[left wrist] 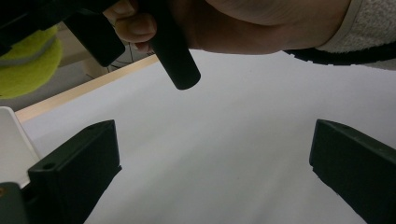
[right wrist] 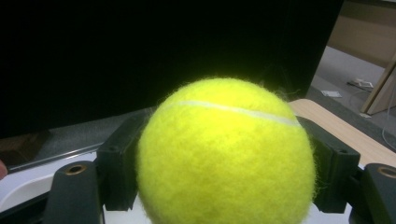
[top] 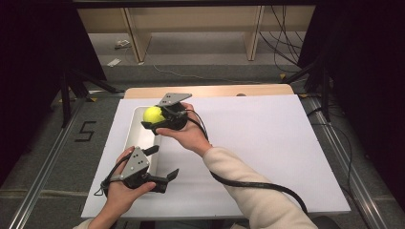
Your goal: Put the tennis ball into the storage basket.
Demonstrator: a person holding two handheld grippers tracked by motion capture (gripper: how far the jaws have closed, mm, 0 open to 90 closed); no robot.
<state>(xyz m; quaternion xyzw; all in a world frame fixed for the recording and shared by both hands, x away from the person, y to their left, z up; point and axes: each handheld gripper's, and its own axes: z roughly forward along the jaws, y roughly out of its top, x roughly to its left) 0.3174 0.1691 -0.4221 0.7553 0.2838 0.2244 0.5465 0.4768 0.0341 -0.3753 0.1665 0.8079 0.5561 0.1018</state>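
Note:
A yellow tennis ball [top: 153, 114] hangs over the far end of a long white tray [top: 134, 138], with my right gripper [top: 155, 118] shut on it. In the right gripper view the tennis ball [right wrist: 224, 154] is squeezed between the two black jaws. My left gripper [top: 163, 164] is held near the table's front left, beside the tray's near end, with its jaws wide apart and nothing between them. The left gripper view looks over white board past its gripper [left wrist: 212, 172] to the ball [left wrist: 28, 65] and the right hand [left wrist: 224, 23] above.
A white board [top: 267, 143] covers most of the wooden table [top: 210, 90]. A thick black cable [top: 258, 183] trails from the right gripper along the sleeve. Shelving and loose cables lie on the floor beyond the table's far edge.

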